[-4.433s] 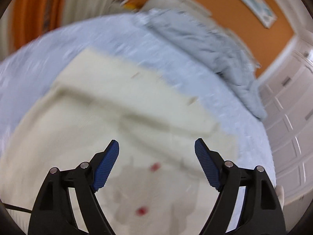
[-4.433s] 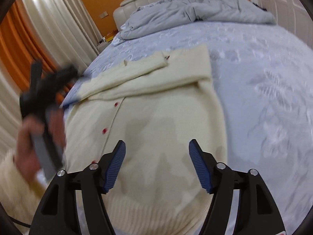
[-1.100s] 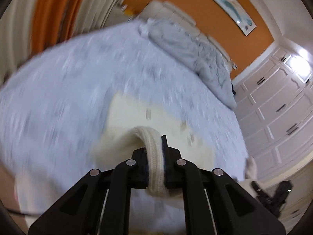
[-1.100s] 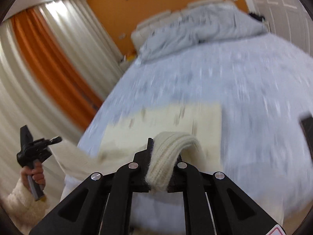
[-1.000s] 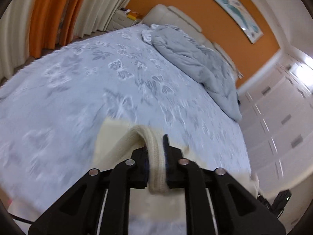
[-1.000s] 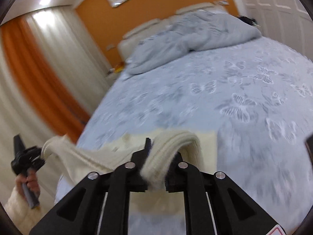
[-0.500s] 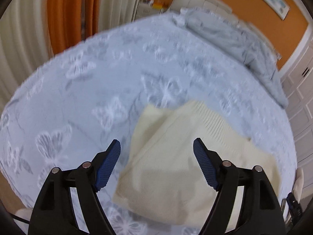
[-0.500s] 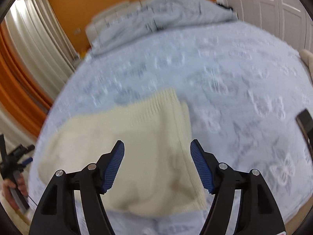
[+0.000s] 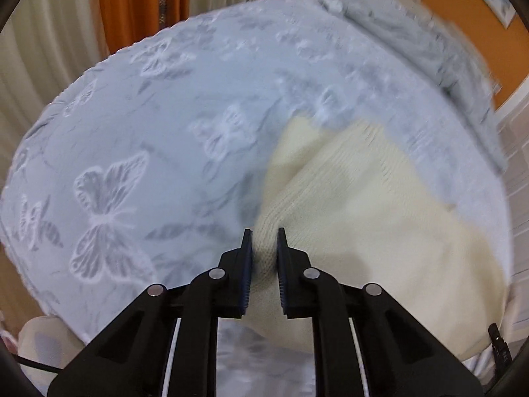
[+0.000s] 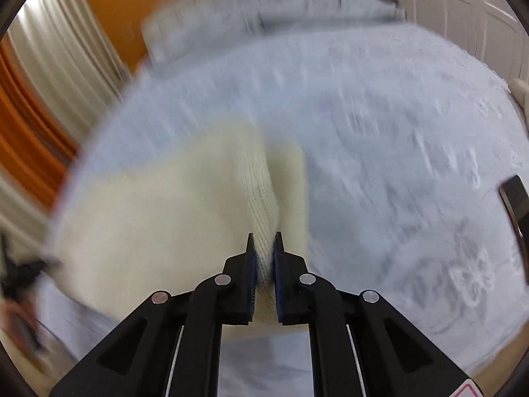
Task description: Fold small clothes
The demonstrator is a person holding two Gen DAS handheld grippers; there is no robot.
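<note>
From the left wrist camera, the left tongs (image 9: 263, 235) point steeply down at a bed (image 9: 139, 139) covered by a pale blue spread with raised butterfly patterns. Their jaws have just been closing and now pinch a bunched ridge of a cream knitted garment (image 9: 380, 218) between the blue pads. That garment lies folded on the bedspread, spreading from the tongs toward the right side of this view, with its ribbed edge running up from the pinch. A rumpled grey duvet (image 9: 426, 43) lies at the far end of the bed, and orange and cream curtains (image 9: 132, 6) hang beyond the bed's left edge.

Through the right wrist camera, which is blurred, the right tongs (image 10: 264, 240) likewise point down at the bedspread (image 10: 396, 165). Their jaws too have just been closing and now squeeze a raised fold of the cream knitted garment (image 10: 158, 218), which stretches away to the left of the pinch on the bed. At the left edge a hand (image 10: 20, 317) holds the other black tool, too smeared to make out further. White panelled doors (image 10: 463, 0) stand at upper right.
</note>
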